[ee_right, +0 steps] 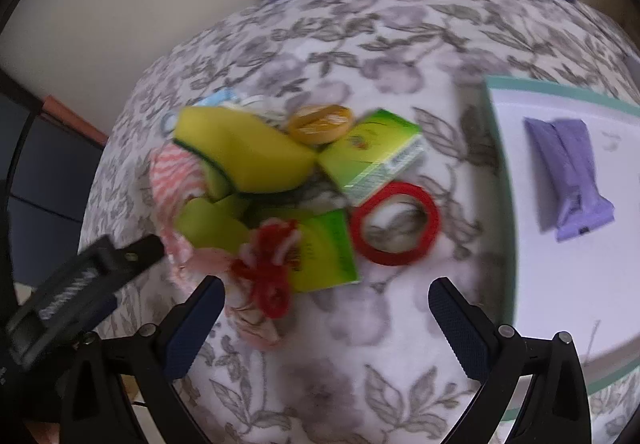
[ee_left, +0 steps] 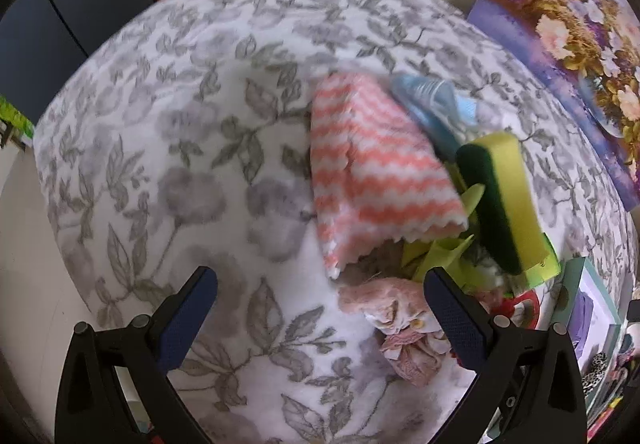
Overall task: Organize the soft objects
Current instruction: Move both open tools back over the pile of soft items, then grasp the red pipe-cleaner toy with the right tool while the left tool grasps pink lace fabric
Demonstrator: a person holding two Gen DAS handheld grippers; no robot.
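A pile of small things lies on a floral blanket (ee_left: 192,147). In the left wrist view I see a pink-and-white zigzag cloth (ee_left: 376,171), a yellow-green sponge (ee_left: 504,199), a blue mask (ee_left: 432,103) and a crumpled pink cloth (ee_left: 400,328). My left gripper (ee_left: 320,304) is open and empty, just left of the pile. In the right wrist view the sponge (ee_right: 244,155), red yarn (ee_right: 272,268), green boxes (ee_right: 372,159), a red ring (ee_right: 396,224) and a yellow tape roll (ee_right: 320,121) show. My right gripper (ee_right: 326,316) is open and empty, just in front of the pile.
A white tray with a teal rim (ee_right: 560,284) at the right holds a purple pouch (ee_right: 568,179). A floral painting (ee_left: 568,43) leans on the wall behind. The left gripper's body (ee_right: 80,284) shows at the left of the right wrist view.
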